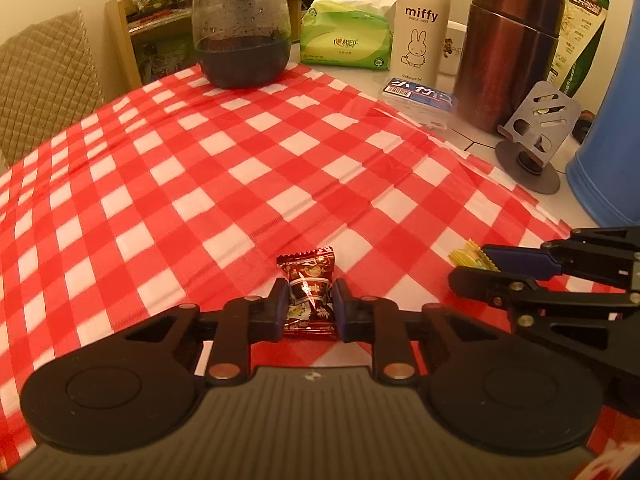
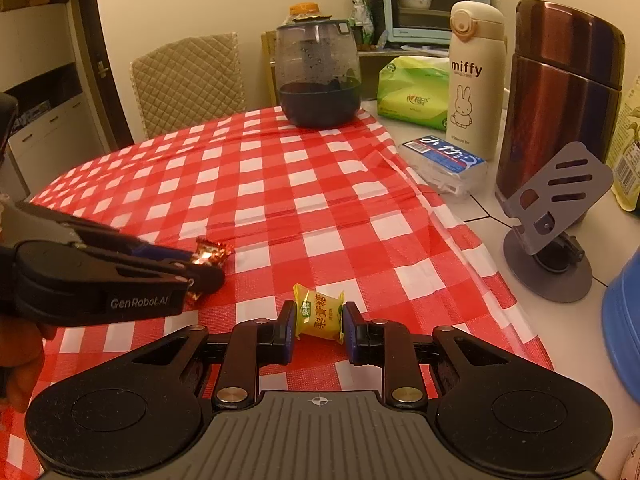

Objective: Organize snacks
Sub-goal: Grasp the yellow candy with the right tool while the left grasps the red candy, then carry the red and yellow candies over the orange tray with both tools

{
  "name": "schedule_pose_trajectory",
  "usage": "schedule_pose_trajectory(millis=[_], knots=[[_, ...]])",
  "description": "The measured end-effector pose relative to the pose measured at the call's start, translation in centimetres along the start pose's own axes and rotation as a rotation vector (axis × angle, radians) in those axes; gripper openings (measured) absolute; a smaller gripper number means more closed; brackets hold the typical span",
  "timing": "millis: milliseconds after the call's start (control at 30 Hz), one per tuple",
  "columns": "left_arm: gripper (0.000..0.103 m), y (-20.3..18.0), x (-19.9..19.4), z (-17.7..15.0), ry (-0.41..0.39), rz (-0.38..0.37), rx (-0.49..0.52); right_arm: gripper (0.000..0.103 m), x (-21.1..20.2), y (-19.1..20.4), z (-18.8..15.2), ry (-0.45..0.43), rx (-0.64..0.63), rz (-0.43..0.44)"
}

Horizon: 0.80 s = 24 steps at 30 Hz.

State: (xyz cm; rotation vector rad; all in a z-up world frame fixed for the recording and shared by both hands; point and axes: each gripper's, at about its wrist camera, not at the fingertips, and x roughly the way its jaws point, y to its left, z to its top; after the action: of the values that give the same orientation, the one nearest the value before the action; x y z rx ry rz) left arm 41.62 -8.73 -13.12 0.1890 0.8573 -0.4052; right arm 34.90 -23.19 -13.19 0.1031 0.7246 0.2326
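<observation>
A red-and-white checked cloth (image 2: 304, 184) covers most of the table, its right edge stopping short so bare white tabletop (image 2: 492, 216) shows beyond. At the cloth's far edge stands a dark-tinted jar (image 2: 318, 76), lid on, dark contents filling its lower third. Off the cloth's right edge cluster a tall copper flask (image 2: 560, 104), a cream Miffy bottle (image 2: 476, 80), both capped, a green tissue pack (image 2: 412, 94) and a grey phone stand (image 2: 556, 216). The cloth's middle lies open. Near its front edge the left gripper (image 1: 310, 308) is clamped on a brown wrapped candy (image 1: 308, 280); just beside it, the right gripper (image 2: 319, 326) pinches a yellow wrapped candy (image 2: 319, 316).
</observation>
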Motion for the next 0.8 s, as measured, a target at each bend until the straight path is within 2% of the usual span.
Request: schedule_pose_trajectory(millis=[400,800], knots=[[0.020,-0.6,-6.5,-3.1,-0.015,0.026,-0.185,0.025,-3.0,1.0,0.3,0.009,-0.002,0.020],[0.020,-0.7,-16.0,-6.1,-0.071,0.062,-0.292,0.025,-10.6,5.0,1.1,0.009,-0.050,0.077]])
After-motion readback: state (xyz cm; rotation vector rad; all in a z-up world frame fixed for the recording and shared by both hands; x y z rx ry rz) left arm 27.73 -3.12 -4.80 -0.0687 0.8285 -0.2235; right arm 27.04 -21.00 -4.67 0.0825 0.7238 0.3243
